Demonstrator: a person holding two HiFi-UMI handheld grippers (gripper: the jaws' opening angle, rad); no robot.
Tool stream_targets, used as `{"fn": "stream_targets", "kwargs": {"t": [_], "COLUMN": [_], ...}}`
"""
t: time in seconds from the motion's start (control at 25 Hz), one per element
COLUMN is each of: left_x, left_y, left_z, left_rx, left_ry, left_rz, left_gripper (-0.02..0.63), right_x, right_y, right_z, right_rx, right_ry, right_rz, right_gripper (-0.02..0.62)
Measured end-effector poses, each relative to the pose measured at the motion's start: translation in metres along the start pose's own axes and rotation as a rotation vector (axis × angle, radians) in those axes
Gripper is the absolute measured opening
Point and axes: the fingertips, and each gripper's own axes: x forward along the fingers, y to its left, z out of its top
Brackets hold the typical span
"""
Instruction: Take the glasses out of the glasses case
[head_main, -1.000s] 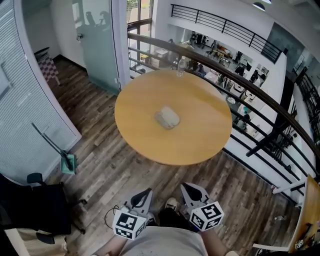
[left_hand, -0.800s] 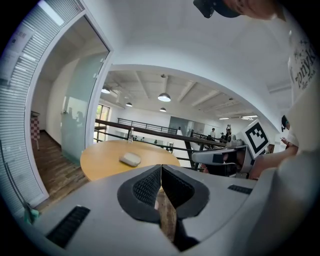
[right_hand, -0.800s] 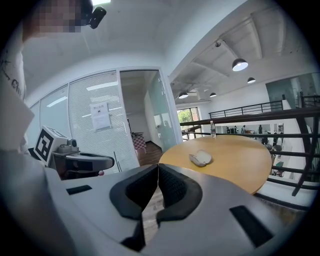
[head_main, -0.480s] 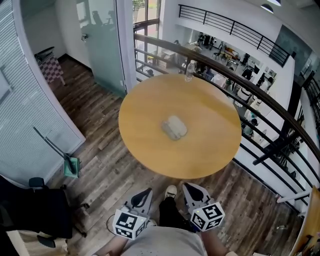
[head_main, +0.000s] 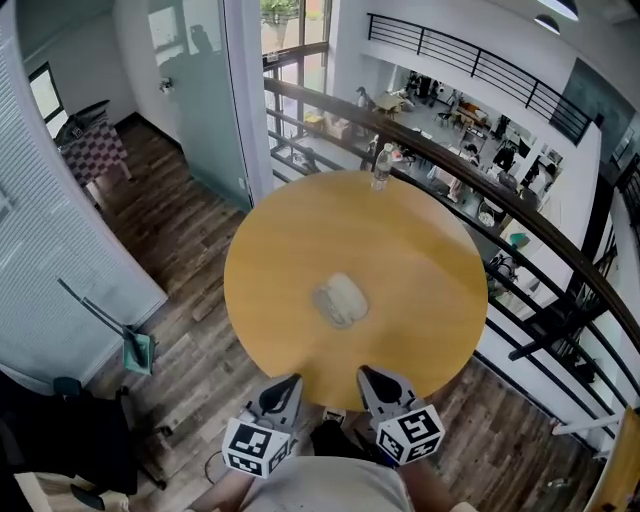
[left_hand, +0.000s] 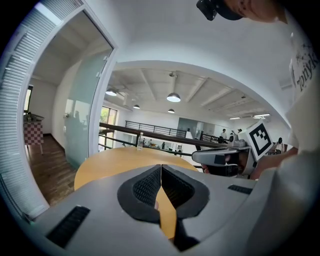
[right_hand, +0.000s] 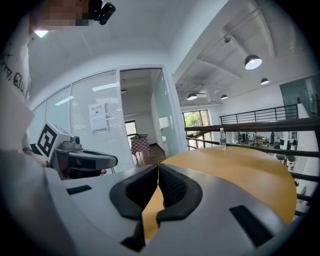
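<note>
Approaching stage: the round table is being closed on; nothing is touched yet, so the task is judged barely begun.
Task's thing: the grey glasses case lies near the middle of the table, well apart from both grippers. No glasses are seen; they are presumed to be inside.
Left gripper: held low by the body, its jaws pressed together with nothing between them.
Right gripper: held likewise, its jaws closed on nothing.
Other thing: a water bottle stands at the table's far edge, clear of the work.
Doing it well: both pairs of jaws should be opened before the case is reached. The case is best pinned by one gripper while the lid or flap is lifted by the other, since so light a thing is likely to slide on smooth wood. How it opens cannot be told from here.
Changed from the earlier frames: the table and case are now seen nearer, and the jaw tips now overlap the table's near edge, where before they were over the floor.
</note>
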Motion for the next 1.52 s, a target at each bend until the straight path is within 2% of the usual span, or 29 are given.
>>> {"fn": "stream_targets", "kwargs": {"t": [0.2,0.4,0.72,0.96,1.52], "left_x": [0.056,0.092,0.11,0.118,0.136], "left_y": [0.006,0.003,0.017,0.026,0.059], "left_z": [0.017,0.032,0.037,0.046,0.026], "left_rx": [0.002,0.013,0.021,0.051,0.014], "left_ry": [0.003,0.001,0.031,0.05,0.111], "left_rz": [0.011,-0.001,-0.048,-0.113,-0.132], "left_gripper": [0.025,0.025,0.025,0.025,0.025], "right_x": [0.021,0.033,0.048,0.055,0.09], "right_y": [-0.037,-0.067,-0.076,-0.079,-0.09], "right_z": [0.011,0.017,0.027,0.023,-0.001], "right_rx": [-0.019,-0.013,-0.054,-0.022,0.038], "right_ry": [0.014,0.035,0.048,0.072,0.15], "right_rz": [0.083,0.087,0.054,-0.003,-0.017], "right_gripper": [0.026,0.026,0.026,0.026,0.025]}}
